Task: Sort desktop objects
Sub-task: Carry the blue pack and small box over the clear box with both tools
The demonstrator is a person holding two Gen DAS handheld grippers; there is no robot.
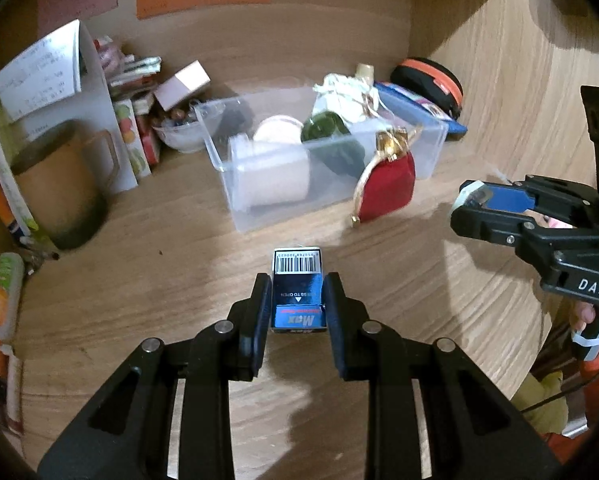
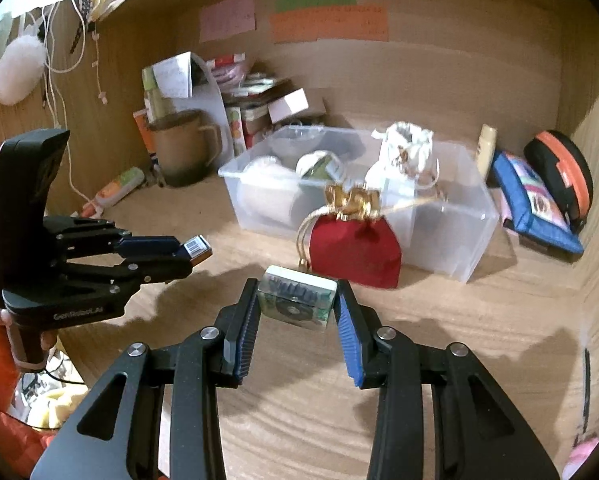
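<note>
My left gripper (image 1: pixel 297 292) is shut on a small dark blue box (image 1: pixel 298 292) with a barcode and the word Max, held above the wooden desk. In the right wrist view that same gripper (image 2: pixel 187 254) shows at the left with the box's barcode end (image 2: pixel 198 249) sticking out. My right gripper (image 2: pixel 297 300) is shut on a small clear case (image 2: pixel 297 300) with dark and green contents. It also appears in the left wrist view (image 1: pixel 465 206) at the right. Behind both stands a clear plastic bin (image 1: pixel 433 148) (image 2: pixel 475 224) holding white, green and cloth items.
A red drawstring pouch (image 2: pixel 355 252) (image 1: pixel 391 184) with gold cord leans on the bin's front. A brown mug (image 1: pixel 59 188) and books stand at the left. A blue pouch (image 2: pixel 535 204) and black-orange case (image 2: pixel 563 176) lie at the right. Wooden walls enclose the back and right.
</note>
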